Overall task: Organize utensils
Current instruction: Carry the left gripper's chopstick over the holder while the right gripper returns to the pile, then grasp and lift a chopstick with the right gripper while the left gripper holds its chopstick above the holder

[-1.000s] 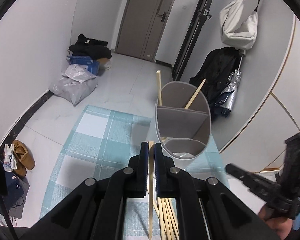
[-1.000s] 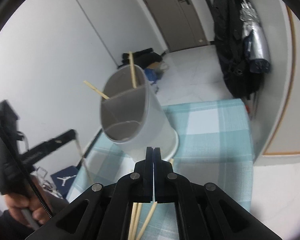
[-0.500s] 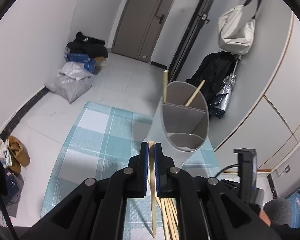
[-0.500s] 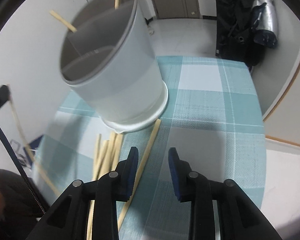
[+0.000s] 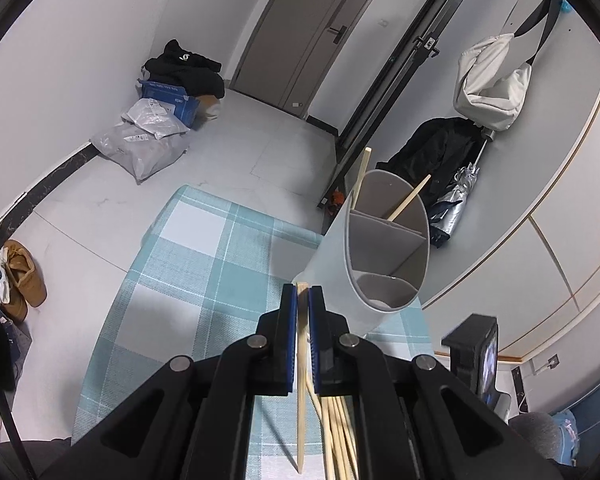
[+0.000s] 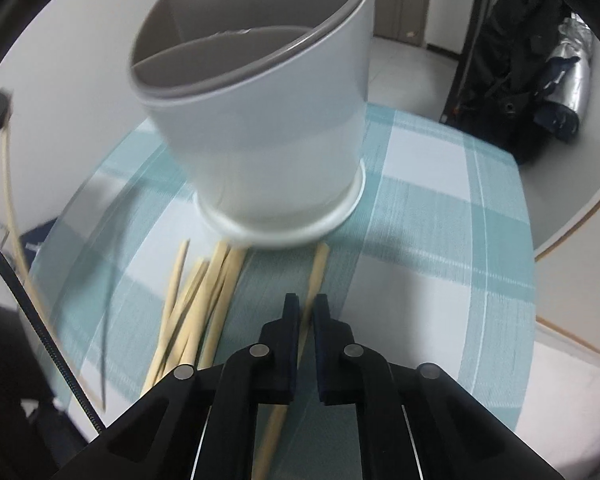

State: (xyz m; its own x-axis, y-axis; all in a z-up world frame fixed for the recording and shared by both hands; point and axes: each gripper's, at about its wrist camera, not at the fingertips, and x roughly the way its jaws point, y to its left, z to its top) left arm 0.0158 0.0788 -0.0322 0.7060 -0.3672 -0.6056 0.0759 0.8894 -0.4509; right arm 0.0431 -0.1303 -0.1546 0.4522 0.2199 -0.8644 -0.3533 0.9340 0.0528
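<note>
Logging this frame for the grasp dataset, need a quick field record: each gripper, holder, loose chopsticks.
left gripper: shut on a chopstick, raised off the cloth
right gripper: shut on single chopstick on the checked cloth
holder: white, upright, divided; two chopsticks inside
loose chopsticks: pile left of right gripper

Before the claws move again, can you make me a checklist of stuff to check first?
1. Left claw shut on a chopstick: ok.
2. Right claw shut on the lone chopstick lying on the cloth: ok, the stick runs between its fingers, though the picture is blurry.
3. Utensil holder standing upright on the checked tablecloth: ok.
4. Room left in the holder's compartments: ok, two sticks lean in the far one, the near one looks empty.
5. Loose chopstick pile still to sort: not ok.
6. Claws clear of each other: cannot tell.
</note>
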